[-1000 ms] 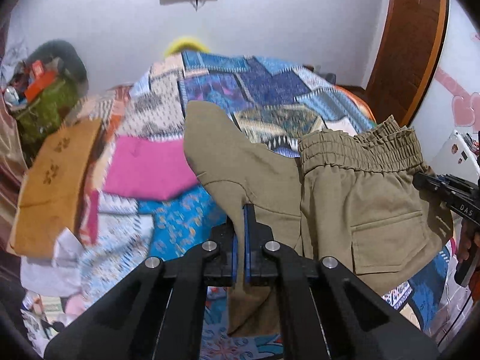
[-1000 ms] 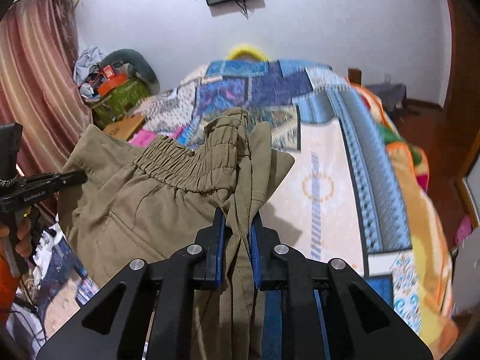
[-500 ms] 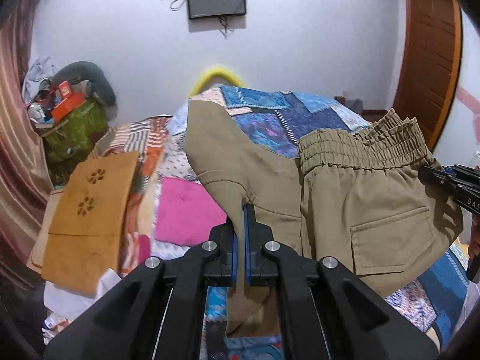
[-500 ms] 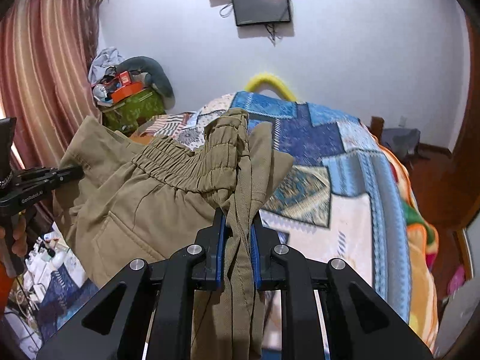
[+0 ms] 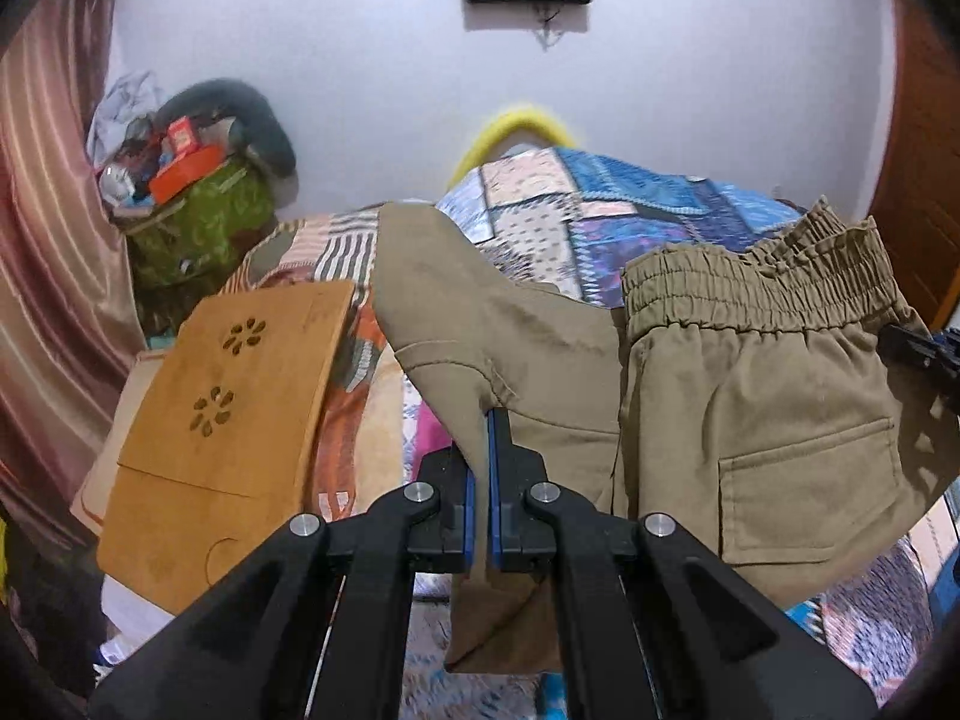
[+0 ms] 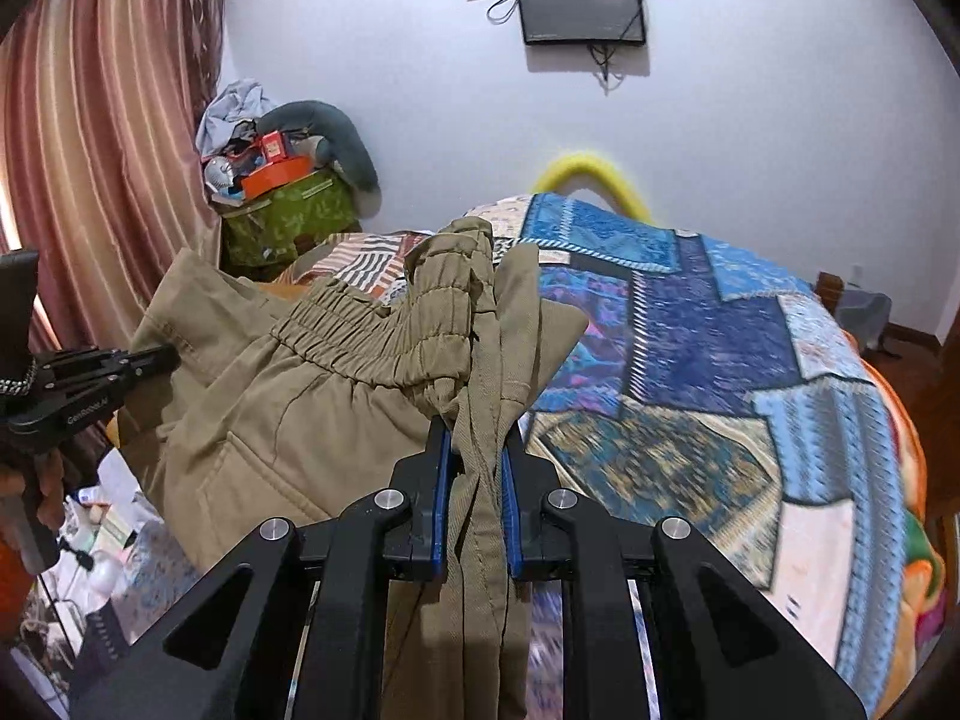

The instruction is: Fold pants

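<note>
Olive-khaki pants (image 5: 750,396) with an elastic waistband and a patch pocket hang in the air between my two grippers, above the bed. My left gripper (image 5: 487,420) is shut on a thin edge of the pants fabric. My right gripper (image 6: 474,426) is shut on a bunched fold of the pants (image 6: 312,408) near the waistband. The right gripper shows at the right edge of the left wrist view (image 5: 918,348); the left gripper shows at the left in the right wrist view (image 6: 162,360). The lower part of the pants hangs below both views.
A bed with a blue patchwork quilt (image 6: 720,360) lies under the pants. A wooden lap table (image 5: 228,414) lies at its left. A green bag with clutter (image 5: 198,222) stands by the curtain (image 6: 102,150). A screen (image 6: 579,0) hangs on the wall. A wooden door (image 5: 918,180) is at the right.
Both grippers have lifted and tilted up with the pants held; more wall and the screen show, and less of the bed. The grips have not changed.
</note>
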